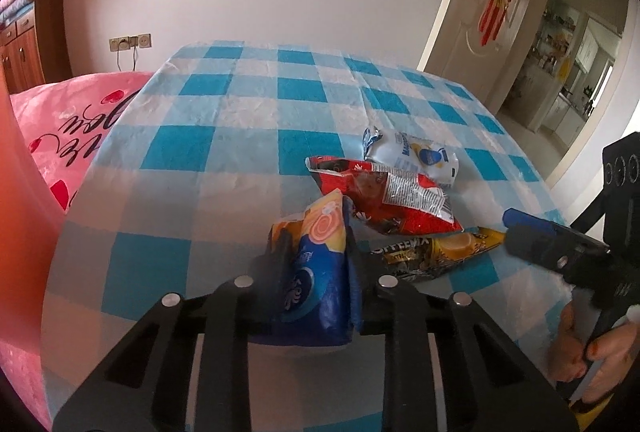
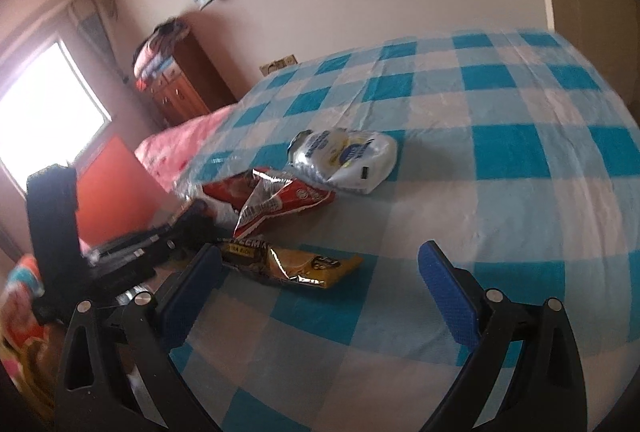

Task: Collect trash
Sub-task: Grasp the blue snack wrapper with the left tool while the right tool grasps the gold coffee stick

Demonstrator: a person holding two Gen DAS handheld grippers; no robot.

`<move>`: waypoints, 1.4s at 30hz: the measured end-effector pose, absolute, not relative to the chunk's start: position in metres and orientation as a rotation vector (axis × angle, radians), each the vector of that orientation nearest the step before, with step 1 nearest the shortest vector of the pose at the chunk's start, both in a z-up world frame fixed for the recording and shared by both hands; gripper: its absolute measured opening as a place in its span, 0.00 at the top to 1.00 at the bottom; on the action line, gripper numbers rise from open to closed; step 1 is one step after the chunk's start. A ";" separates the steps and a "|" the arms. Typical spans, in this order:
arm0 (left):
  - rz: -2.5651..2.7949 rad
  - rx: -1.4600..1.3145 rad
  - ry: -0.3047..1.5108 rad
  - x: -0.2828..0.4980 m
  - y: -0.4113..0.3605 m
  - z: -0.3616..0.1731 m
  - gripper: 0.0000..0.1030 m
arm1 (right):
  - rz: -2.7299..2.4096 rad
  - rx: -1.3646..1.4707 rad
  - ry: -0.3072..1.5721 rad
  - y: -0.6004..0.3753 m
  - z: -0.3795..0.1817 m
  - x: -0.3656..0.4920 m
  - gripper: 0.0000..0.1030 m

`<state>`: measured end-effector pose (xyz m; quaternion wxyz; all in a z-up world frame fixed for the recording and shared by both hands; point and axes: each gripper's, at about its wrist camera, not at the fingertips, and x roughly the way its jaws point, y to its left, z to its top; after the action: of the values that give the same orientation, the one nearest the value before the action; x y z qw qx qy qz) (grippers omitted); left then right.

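Note:
My left gripper (image 1: 316, 244) is shut on a crumpled blue and orange snack wrapper (image 1: 316, 280), held upright just above the checked tablecloth (image 1: 240, 136). Beyond it lie a red wrapper (image 1: 384, 200), a white pouch (image 1: 416, 156) and a yellow coffee sachet (image 1: 440, 252). My right gripper (image 1: 520, 232) comes in from the right, close to the sachet's end. In the right wrist view that gripper (image 2: 320, 252) stands open, its blue pads on either side of the yellow sachet (image 2: 296, 264) without touching it. The red wrapper (image 2: 280, 200) and white pouch (image 2: 348, 156) lie farther off. The left gripper (image 2: 188, 220) shows at the left.
A pink bed (image 1: 60, 136) borders the table on the left, with a wooden cabinet (image 2: 188, 80) behind it. An open door (image 1: 480, 12) stands at the back right. A person's hand (image 1: 580, 344) holds the right gripper's handle. The table's edge runs close on the right.

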<state>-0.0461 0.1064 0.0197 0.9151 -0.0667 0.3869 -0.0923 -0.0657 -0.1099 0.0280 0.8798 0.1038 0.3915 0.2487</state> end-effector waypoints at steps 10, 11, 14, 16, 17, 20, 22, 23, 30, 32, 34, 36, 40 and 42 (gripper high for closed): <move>-0.181 -0.196 0.780 -0.049 0.126 0.025 0.79 | 0.554 -0.027 0.877 -0.069 0.020 -0.049 0.29; -0.177 -0.198 0.777 -0.050 0.128 0.026 0.80 | 0.552 -0.039 0.879 -0.067 0.019 -0.050 0.30; -0.164 -0.214 0.773 -0.051 0.137 0.025 0.80 | 0.572 -0.066 0.886 -0.061 0.019 -0.056 0.32; -0.161 -0.227 0.773 -0.051 0.141 0.025 0.80 | 0.589 -0.087 0.892 -0.057 0.019 -0.066 0.36; -0.161 -0.231 0.773 -0.051 0.143 0.024 0.80 | 0.599 -0.097 0.895 -0.055 0.019 -0.070 0.38; -0.164 -0.241 0.776 -0.051 0.146 0.023 0.81 | 0.638 -0.101 0.910 -0.049 0.019 -0.087 0.39; -0.162 -0.247 0.779 -0.051 0.149 0.021 0.80 | 0.681 -0.070 0.929 -0.047 0.020 -0.096 0.40; -0.161 -0.247 0.781 -0.052 0.149 0.021 0.80 | 0.699 -0.053 0.931 -0.046 0.021 -0.100 0.41; -0.151 -0.243 0.791 -0.054 0.154 0.018 0.77 | 0.638 -0.091 0.862 -0.037 0.032 -0.094 0.41; -0.147 -0.243 0.798 -0.054 0.156 0.015 0.77 | 0.635 -0.109 0.859 -0.033 0.028 -0.090 0.46; -0.146 -0.252 0.807 -0.055 0.158 0.013 0.77 | 0.649 -0.117 0.865 -0.027 0.024 -0.088 0.51; -0.141 -0.255 0.819 -0.055 0.159 0.010 0.77 | 0.643 -0.148 0.871 -0.020 0.018 -0.086 0.54; -0.133 -0.258 0.839 -0.055 0.162 0.005 0.81 | 0.629 -0.194 0.862 -0.012 0.017 -0.089 0.61; -0.140 -0.267 0.836 -0.057 0.163 0.004 0.83 | 0.609 -0.232 0.855 -0.009 0.016 -0.091 0.64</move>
<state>-0.0572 0.1627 0.0044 0.9028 -0.1292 0.4045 -0.0678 -0.0907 -0.0086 0.0163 0.8590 -0.1105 0.4073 0.2899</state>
